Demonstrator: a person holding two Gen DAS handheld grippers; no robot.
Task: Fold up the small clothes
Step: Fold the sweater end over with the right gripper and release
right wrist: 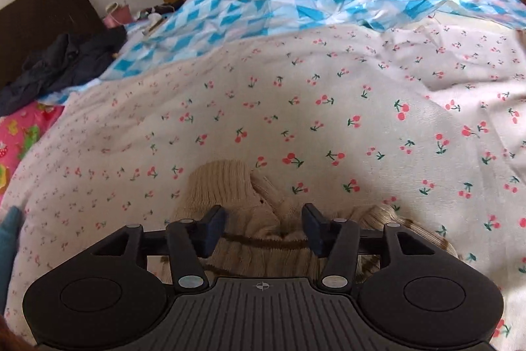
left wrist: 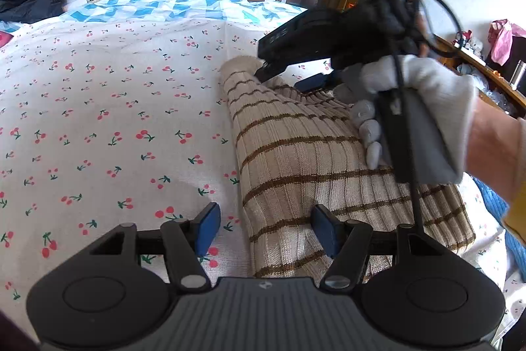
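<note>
Striped knit garment (left wrist: pixel 296 153) lies folded lengthwise on the cherry-print bedsheet (left wrist: pixel 98 120). We judge the right tongs (right wrist: pixel 263 231), narrowly parted astride its far end, are positioned to pinch it; left tongs (left wrist: pixel 266 227) stand wide, empty, over its near end.

Your left gripper (left wrist: pixel 264 231) hovers open-jawed over the sweater's near edge.

The striped beige sweater (left wrist: pixel 296 160) lies folded on the cherry-print sheet (left wrist: pixel 98 120), running far-left to near-right. Your gloved right hand (left wrist: pixel 424 107) holds the right gripper (left wrist: pixel 279 76) at its far end, fingertips (left wrist: pixel 263 73) down on the knit.
</note>
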